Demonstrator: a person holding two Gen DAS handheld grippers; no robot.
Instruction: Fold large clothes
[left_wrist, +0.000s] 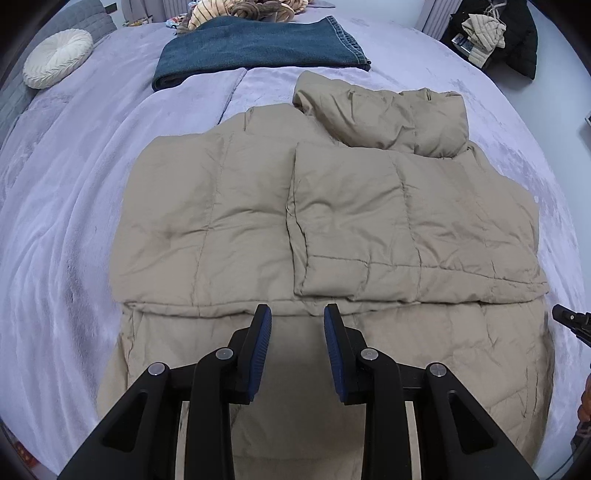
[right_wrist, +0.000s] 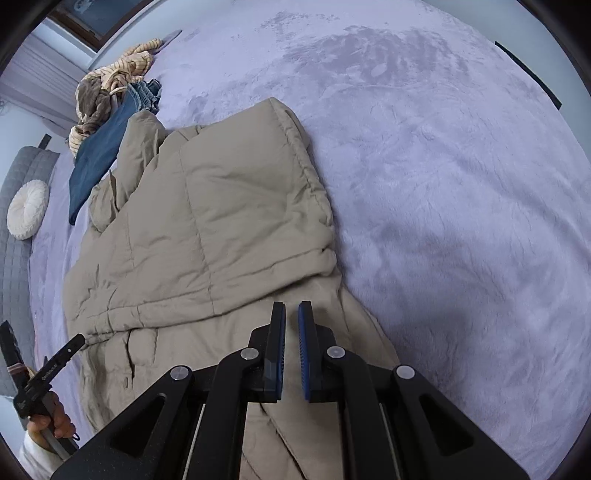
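Note:
A beige quilted puffer jacket (left_wrist: 258, 229) lies flat on the lavender bed, its upper half folded down over the lower part, and one sleeve laid across the top. It also shows in the right wrist view (right_wrist: 221, 229). My left gripper (left_wrist: 297, 314) is open and empty, hovering just above the jacket's lower part near the fold edge. My right gripper (right_wrist: 291, 310) has its jaws nearly together with a narrow gap, empty, above the jacket's right edge. The right gripper's tip shows in the left wrist view (left_wrist: 569, 319), and the left gripper in the right wrist view (right_wrist: 55, 365).
Folded blue jeans (left_wrist: 258, 48) lie behind the jacket. A striped garment pile (left_wrist: 243, 11) sits at the far edge. A round white cushion (left_wrist: 57, 57) rests at far left by a grey headboard (right_wrist: 14, 236). Dark clothes (left_wrist: 498, 37) hang at right. The lavender blanket (right_wrist: 443, 184) spreads to the right.

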